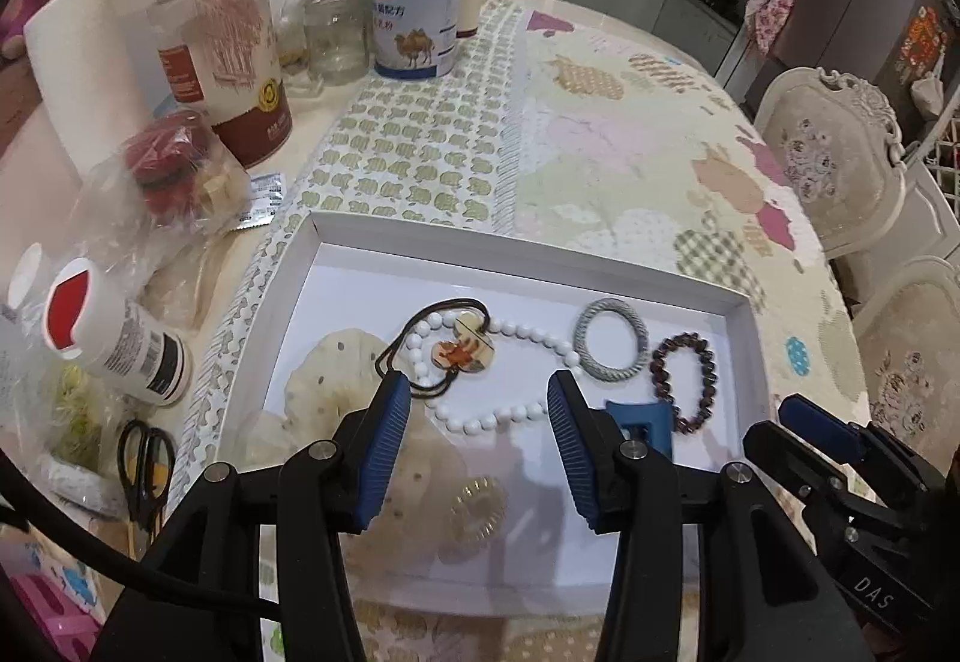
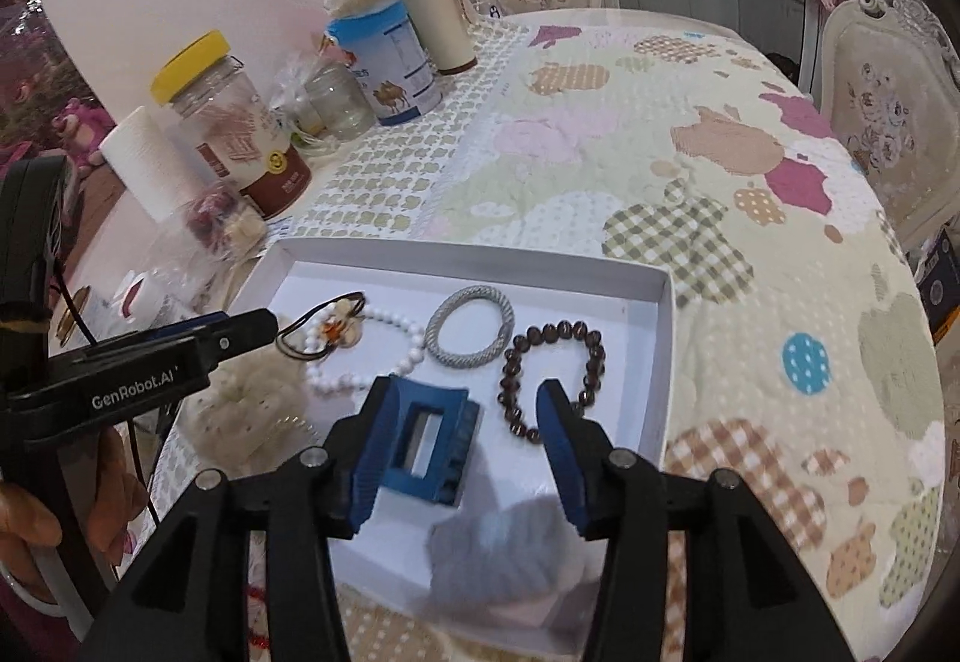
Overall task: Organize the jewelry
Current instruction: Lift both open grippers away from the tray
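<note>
A white shallow box (image 1: 600, 266) (image 2: 666, 338) lies on the quilted table. In it lie a white bead necklace (image 1: 516, 413) (image 2: 402, 329), a black cord with a butterfly charm (image 1: 462, 347), a grey hair ring (image 1: 612, 341) (image 2: 471, 335), a dark bead bracelet (image 1: 687, 383) (image 2: 552, 362), a blue claw clip (image 2: 429, 446), a cream scrunchie (image 1: 336, 368), a clear coil tie (image 1: 477, 509) and a grey scrunchie (image 2: 504, 548). My left gripper (image 1: 480, 410) is open and empty above the necklace. My right gripper (image 2: 462, 422) is open over the clip, holding nothing.
Left of the box stand a yellow-lid jar (image 1: 210, 44), a blue-lid can (image 1: 417, 8), a glass jar (image 1: 336, 38), a paper roll (image 1: 78, 74), a lying bottle (image 1: 114, 332), plastic bags and scissors (image 1: 144, 464). Chairs (image 1: 834, 152) stand at the right.
</note>
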A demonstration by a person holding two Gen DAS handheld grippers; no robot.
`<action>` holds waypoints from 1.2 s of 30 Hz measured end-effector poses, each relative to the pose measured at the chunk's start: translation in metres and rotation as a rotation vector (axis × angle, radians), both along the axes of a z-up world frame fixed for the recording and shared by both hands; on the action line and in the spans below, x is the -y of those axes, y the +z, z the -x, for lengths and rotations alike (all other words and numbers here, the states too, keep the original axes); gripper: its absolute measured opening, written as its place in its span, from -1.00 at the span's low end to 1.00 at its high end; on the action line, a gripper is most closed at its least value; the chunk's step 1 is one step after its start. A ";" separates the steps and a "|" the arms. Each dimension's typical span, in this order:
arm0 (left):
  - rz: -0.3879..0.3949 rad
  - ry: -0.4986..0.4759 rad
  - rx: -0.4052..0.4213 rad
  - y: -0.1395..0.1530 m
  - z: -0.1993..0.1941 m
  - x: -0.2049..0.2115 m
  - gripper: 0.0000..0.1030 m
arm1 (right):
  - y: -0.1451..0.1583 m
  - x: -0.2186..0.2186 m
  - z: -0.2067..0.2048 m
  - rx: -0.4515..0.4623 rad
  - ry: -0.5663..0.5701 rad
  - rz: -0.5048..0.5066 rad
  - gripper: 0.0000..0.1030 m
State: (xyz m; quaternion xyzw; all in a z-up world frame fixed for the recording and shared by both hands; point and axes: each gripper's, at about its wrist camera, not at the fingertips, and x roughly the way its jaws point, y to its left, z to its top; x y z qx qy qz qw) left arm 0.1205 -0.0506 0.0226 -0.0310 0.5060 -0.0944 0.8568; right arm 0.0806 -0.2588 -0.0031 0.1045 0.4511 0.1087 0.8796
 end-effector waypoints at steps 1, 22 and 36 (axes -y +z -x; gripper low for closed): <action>0.002 -0.002 0.003 0.003 0.004 0.000 -0.14 | 0.002 0.000 0.004 0.005 -0.001 0.000 -0.01; -0.096 -0.003 0.087 0.026 0.125 0.001 -0.14 | 0.024 -0.008 0.104 0.035 0.024 -0.016 0.07; -0.116 0.052 0.087 0.027 0.187 -0.004 -0.14 | 0.027 -0.014 0.155 0.039 0.078 -0.018 0.14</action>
